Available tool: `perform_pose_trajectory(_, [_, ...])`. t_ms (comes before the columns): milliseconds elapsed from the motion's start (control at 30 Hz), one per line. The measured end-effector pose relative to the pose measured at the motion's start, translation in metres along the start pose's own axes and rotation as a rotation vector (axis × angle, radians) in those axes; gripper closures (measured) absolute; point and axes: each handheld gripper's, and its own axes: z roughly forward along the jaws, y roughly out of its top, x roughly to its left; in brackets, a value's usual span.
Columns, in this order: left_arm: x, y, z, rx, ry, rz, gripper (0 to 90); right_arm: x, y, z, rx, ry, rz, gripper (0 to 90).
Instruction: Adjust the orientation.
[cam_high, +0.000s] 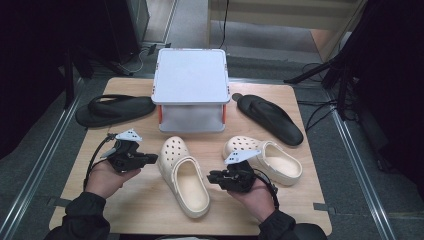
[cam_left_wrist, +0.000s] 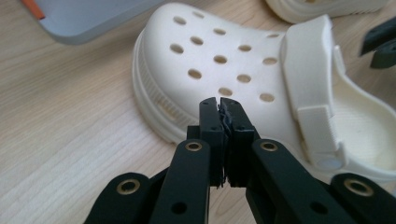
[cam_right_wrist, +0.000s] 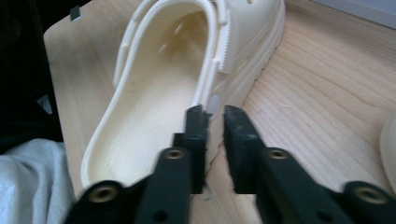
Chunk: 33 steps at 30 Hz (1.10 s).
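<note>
High view: a cream clog (cam_high: 184, 176) lies at lower centre of the counter (cam_high: 140, 210), between the clenched left gripper (cam_high: 152, 159) and the slightly parted right gripper (cam_high: 212, 176); a second clog (cam_high: 267, 159), two black sandals (cam_high: 115, 109) and a grey lidded box (cam_high: 191, 87) lie beyond.

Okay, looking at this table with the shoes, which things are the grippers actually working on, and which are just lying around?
Likely in play, judging by where both aim:
- left hand-held gripper, shut
- right hand-held gripper, slightly open
- near cream clog between them

Lying about:
- second cream clog
- left black sandal
- right black sandal
- grey lidded box
</note>
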Motion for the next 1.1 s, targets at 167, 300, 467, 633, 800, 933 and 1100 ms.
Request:
perform_pose_trajectory(167, [-0.004, -0.014, 0.009, -0.006, 0.008, -0.008, 88.6, 0.010, -0.006, -0.002, 0.009, -0.007, -0.026, 89.9])
perform_pose_trajectory(300, [-0.011, -0.022, 0.017, 0.019, 0.010, 0.005, 88.6, 0.014, -0.011, -0.004, 0.022, -0.005, -0.041, 90.0])
perform_pose_trajectory(467, [-0.013, -0.026, 0.023, 0.043, 0.009, 0.002, 88.6, 0.016, -0.014, -0.002, 0.027, 0.002, -0.046, 90.0])
perform_pose_trajectory(633, [-0.016, -0.025, 0.030, 0.061, 0.006, 0.017, 88.5, 0.017, -0.010, 0.004, 0.021, 0.005, -0.053, 90.0])
perform_pose_trajectory(800, [-0.016, -0.024, 0.035, 0.063, 0.013, 0.013, 88.5, 0.020, -0.009, 0.012, 0.041, 0.010, -0.063, 90.0])
perform_pose_trajectory(933, [-0.017, -0.023, 0.037, 0.055, 0.014, 0.009, 88.5, 0.020, -0.007, 0.014, 0.043, 0.005, -0.058, 90.0])
perform_pose_trajectory(1100, [-0.017, -0.020, 0.040, 0.048, 0.026, 0.001, 88.5, 0.020, -0.006, 0.017, 0.041, 0.010, -0.066, 90.0])
